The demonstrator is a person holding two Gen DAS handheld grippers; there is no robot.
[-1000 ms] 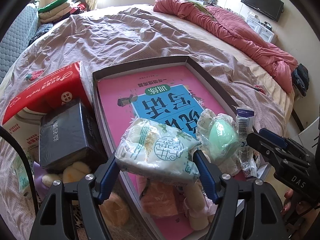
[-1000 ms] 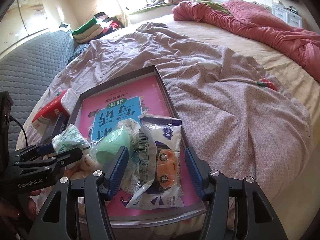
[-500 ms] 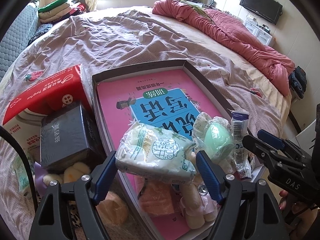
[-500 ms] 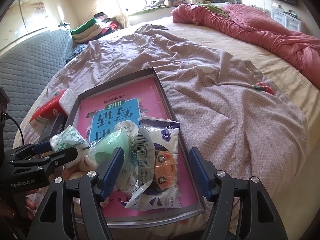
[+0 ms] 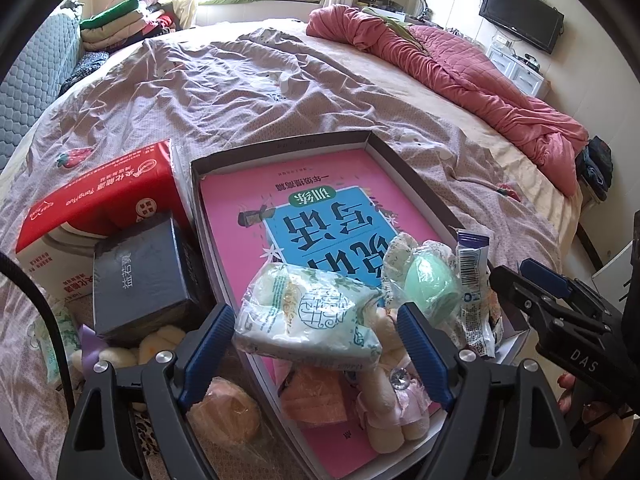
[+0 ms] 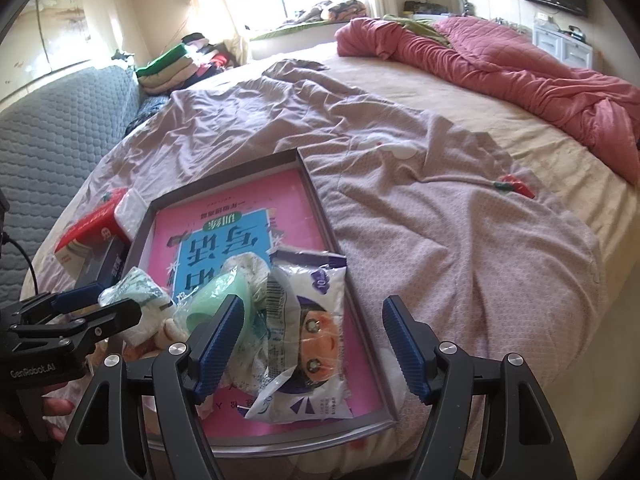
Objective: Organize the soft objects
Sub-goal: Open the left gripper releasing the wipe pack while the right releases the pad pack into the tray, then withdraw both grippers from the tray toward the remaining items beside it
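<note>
Straddling soft, crinkly tissue pack (image 5: 308, 316) with spread left gripper (image 5: 316, 344); light, slippery, best pinched mid-body; right gripper (image 6: 310, 344) spread, empty.

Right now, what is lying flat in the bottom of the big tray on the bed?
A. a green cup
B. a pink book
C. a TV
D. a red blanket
B: a pink book with a blue panel covers the floor of the tray, under the soft packets.

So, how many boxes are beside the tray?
2: the red box against the left wall of the tray, the dark box in front of it. Others may be hidden.
</note>
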